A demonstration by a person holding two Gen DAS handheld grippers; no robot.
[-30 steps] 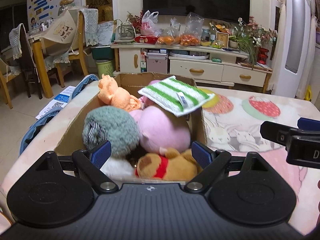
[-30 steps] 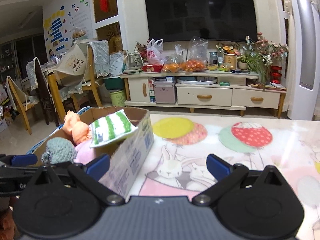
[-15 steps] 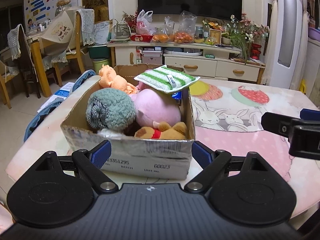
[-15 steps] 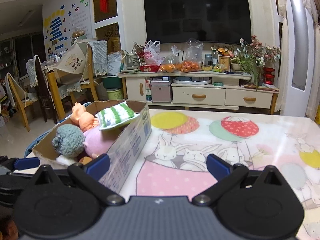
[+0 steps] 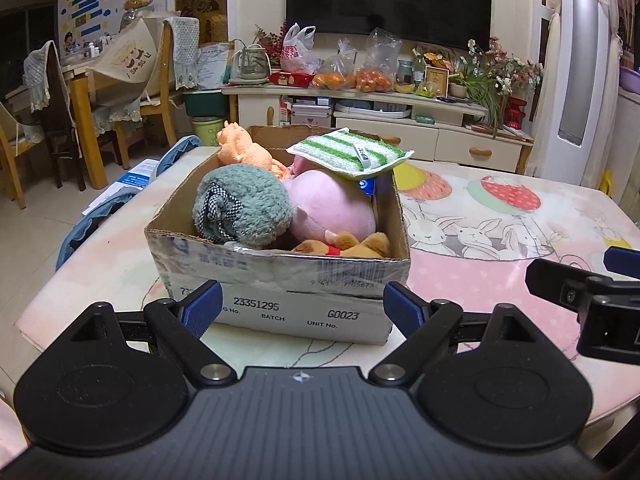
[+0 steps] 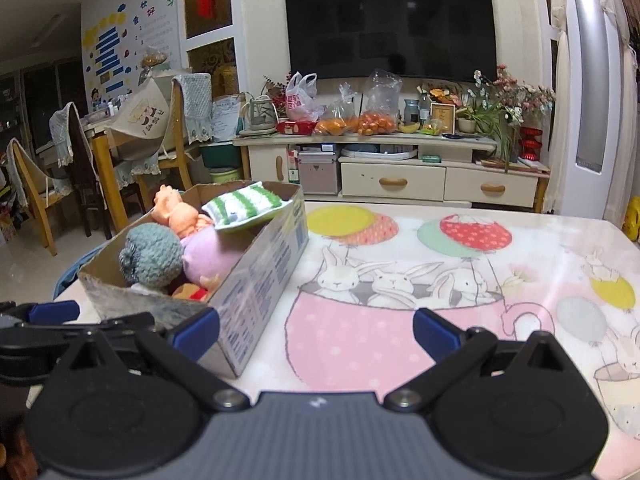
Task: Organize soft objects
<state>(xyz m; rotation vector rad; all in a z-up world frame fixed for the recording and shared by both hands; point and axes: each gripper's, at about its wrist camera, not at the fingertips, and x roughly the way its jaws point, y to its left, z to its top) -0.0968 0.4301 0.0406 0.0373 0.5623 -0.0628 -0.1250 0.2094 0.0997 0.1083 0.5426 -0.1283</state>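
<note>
A cardboard box [image 5: 280,304] [image 6: 260,280] stands on the table, full of soft things: a grey-green woolly ball [image 5: 244,208] [image 6: 150,256], a pink plush [image 5: 332,208] [image 6: 212,256], an orange plush [image 5: 244,152] [image 6: 180,212], a brown bear in red [image 5: 344,246] and a green-and-white striped cloth [image 5: 348,152] [image 6: 244,204] on top. My left gripper [image 5: 302,312] is open and empty, in front of the box's near wall. My right gripper [image 6: 316,330] is open and empty, over the table to the right of the box.
The table [image 6: 440,280] has a pink cloth with rabbits and balloons. Behind it stand a TV cabinet [image 6: 400,168] with bags of fruit, a tall white unit [image 5: 576,80] at right, and wooden chairs [image 5: 156,80] at left. A blue garment [image 5: 92,220] hangs off the table's left edge.
Both grippers have drawn back from the box toward the table's near edge. The box's front wall has come into the left wrist view. The things in the box have not moved.
</note>
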